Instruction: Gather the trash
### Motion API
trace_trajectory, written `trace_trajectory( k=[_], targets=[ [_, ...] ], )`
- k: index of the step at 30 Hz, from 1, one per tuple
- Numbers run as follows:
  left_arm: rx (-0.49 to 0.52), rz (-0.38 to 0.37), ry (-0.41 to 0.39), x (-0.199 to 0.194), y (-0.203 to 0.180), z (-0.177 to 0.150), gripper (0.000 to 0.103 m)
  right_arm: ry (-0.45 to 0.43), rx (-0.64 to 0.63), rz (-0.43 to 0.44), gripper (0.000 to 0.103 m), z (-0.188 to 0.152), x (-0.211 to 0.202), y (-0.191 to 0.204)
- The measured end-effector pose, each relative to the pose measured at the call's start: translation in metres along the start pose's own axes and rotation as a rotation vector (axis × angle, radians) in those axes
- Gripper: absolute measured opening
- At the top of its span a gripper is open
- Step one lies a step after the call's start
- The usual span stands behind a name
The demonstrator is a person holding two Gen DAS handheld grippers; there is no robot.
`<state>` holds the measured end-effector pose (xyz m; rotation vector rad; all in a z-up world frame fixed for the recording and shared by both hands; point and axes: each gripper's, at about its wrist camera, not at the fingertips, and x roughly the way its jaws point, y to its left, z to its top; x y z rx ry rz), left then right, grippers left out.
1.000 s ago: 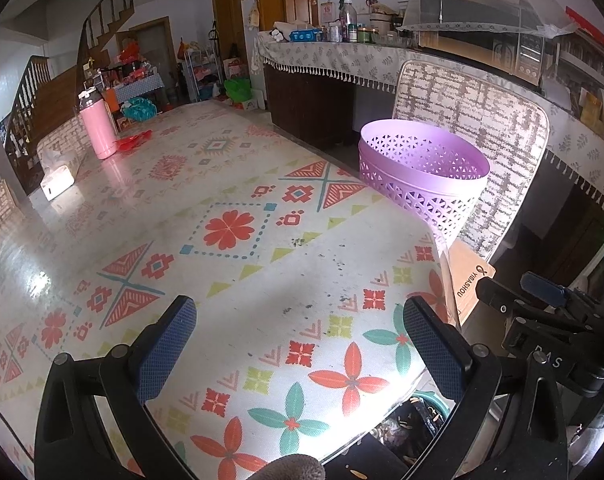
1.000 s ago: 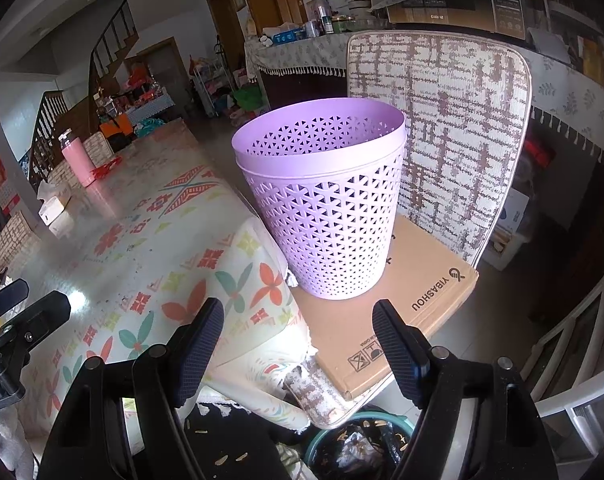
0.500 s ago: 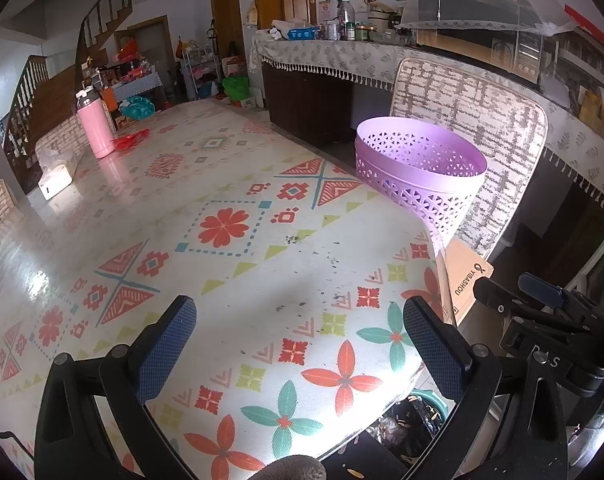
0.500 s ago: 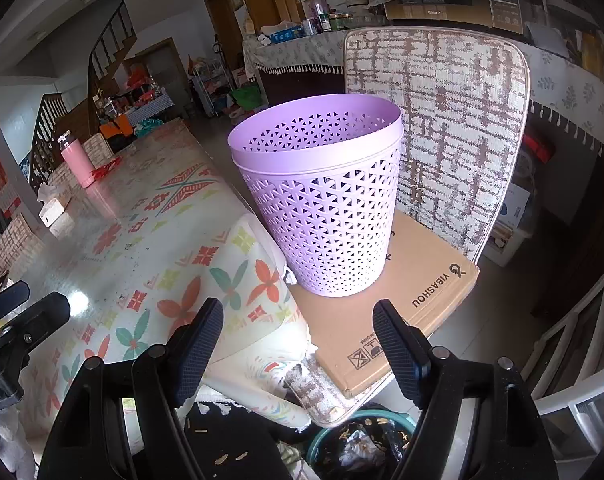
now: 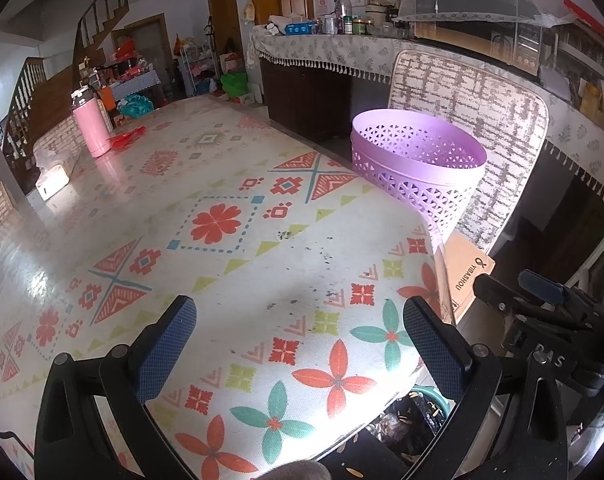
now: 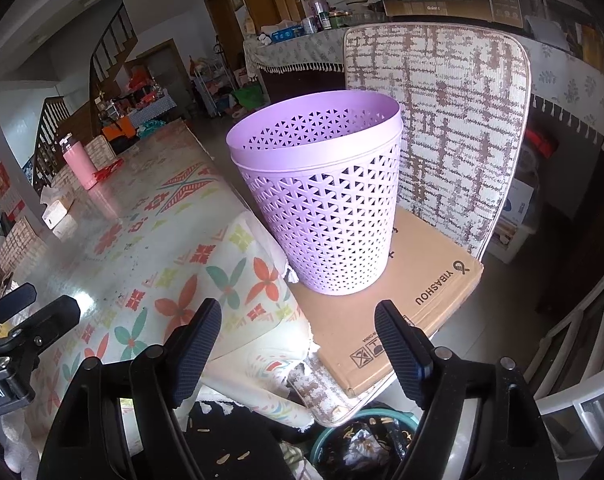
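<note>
Patterned tablecloth [image 5: 230,240], woven chair back [image 6: 437,120], wooden staircase [image 5: 26,92], cluttered counter [image 5: 341,46]

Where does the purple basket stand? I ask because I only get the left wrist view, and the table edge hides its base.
Observer: In the right wrist view, the purple basket stands upright on a flat cardboard box that lies on the chair seat.
Operator: Is the right gripper holding anything?
Observer: No. The right gripper is open and empty, short of the basket.
</note>
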<state>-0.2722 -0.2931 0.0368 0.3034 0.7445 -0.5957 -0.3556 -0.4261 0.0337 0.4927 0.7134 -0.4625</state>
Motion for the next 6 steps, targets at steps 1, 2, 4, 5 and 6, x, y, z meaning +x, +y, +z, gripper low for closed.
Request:
trace_trajectory(
  k=[1,2,4,5,6],
  targets=[
    [-0.003,-0.015,-0.003,-0.003,0.001,-0.002,0.103,0.005,0.000,0.000,0.083,0.001,0.001,0.001],
    [-0.007,-0.035,-0.006,-0.005,0.004,-0.004,0.103,0.011,-0.004,-0.001,0.083,0.003,0.001,0.002],
    [-0.013,-0.056,-0.012,-0.007,0.009,-0.003,0.103,0.015,-0.017,-0.002,0.083,0.007,0.000,0.008],
    [-0.020,-0.051,-0.021,-0.011,0.015,-0.005,0.103,0.013,-0.030,-0.002,0.083,0.009,-0.001,0.012],
    [-0.025,-0.043,-0.025,-0.012,0.018,-0.003,0.103,0.010,-0.043,0.001,0.083,0.012,-0.002,0.019]
  ],
)
